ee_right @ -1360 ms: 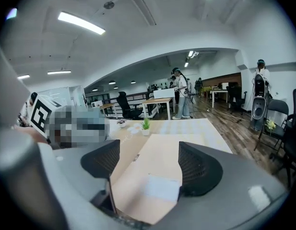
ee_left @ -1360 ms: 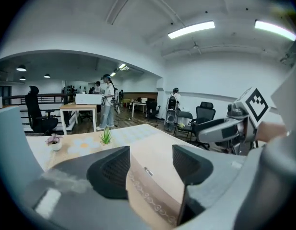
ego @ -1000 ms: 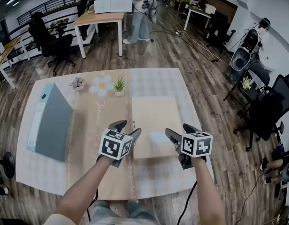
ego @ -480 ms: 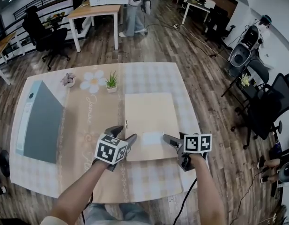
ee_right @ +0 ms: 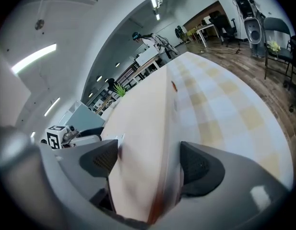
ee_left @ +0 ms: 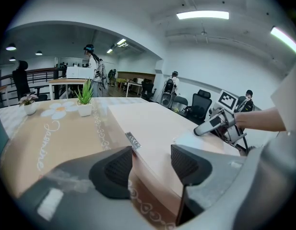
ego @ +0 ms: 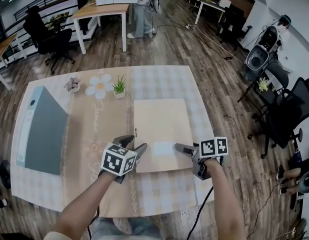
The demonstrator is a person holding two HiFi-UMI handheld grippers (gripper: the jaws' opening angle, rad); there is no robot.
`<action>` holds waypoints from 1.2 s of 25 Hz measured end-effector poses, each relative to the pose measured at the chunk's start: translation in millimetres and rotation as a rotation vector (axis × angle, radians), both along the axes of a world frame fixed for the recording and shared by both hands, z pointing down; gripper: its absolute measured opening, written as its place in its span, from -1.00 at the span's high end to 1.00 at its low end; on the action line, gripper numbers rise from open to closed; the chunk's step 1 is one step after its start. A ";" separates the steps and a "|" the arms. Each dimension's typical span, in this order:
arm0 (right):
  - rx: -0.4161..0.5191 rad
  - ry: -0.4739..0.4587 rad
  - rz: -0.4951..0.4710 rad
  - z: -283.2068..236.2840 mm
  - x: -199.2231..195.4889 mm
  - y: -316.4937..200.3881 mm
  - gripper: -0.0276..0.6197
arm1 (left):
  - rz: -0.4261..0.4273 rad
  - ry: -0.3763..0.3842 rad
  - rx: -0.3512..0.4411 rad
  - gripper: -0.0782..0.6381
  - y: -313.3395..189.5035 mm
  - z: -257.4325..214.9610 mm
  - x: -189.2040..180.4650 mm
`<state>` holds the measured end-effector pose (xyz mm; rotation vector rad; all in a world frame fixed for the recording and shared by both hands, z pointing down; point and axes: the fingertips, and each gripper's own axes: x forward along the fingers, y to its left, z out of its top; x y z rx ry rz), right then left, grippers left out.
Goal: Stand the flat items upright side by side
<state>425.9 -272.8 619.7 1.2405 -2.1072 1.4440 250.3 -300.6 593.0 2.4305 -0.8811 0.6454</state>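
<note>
A beige binder point(ego: 161, 129) lies flat mid-table, with a white label point(ego: 164, 148) near its front edge. A grey-blue binder point(ego: 41, 129) lies flat at the far left. My left gripper point(ego: 134, 144) is at the beige binder's near left corner. Its jaws point(ee_left: 151, 162) have just been closing a little but are still open, with the binder's edge point(ee_left: 152, 143) between them and a gap on each side. My right gripper point(ego: 187, 153) straddles the near right corner. There the binder point(ee_right: 143, 128) fills the gap between the pads point(ee_right: 148, 159); I cannot tell whether they press.
A small potted plant point(ego: 119, 87), a little pot point(ego: 72, 84) and a printed daisy point(ego: 99, 86) sit at the table's far side. The table's front edge point(ego: 154, 211) is near my arms. Office chairs point(ego: 284, 119) stand to the right, and a person stands by a far desk point(ego: 101, 11).
Both grippers have sunk to the beige binder's front corners. The right gripper has rolled, so its marker cube shows a different face. The binder has stayed flat.
</note>
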 end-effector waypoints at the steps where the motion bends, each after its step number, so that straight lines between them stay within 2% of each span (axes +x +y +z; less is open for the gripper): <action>1: -0.009 0.006 -0.003 0.3 0.2 -0.3 -0.35 | 0.000 0.000 0.001 0.04 -0.4 0.3 0.0; 8: -0.068 0.042 -0.008 -0.5 -1.1 3.3 -0.30 | 0.003 -0.003 -0.008 0.04 0.1 1.6 -2.1; 13: -0.072 0.099 -0.007 -12.0 -3.2 3.0 -0.28 | -0.005 0.013 -0.021 0.04 -0.7 1.6 -5.5; 20: -0.097 0.232 -0.015 -36.9 -9.8 3.6 -0.27 | 0.007 -0.001 -0.016 0.04 0.6 -3.7 -12.1; 30: -0.120 0.463 -0.013 -77.4 -28.4 2.4 -0.27 | 0.040 0.019 -0.024 0.08 0.2 -10.6 -22.4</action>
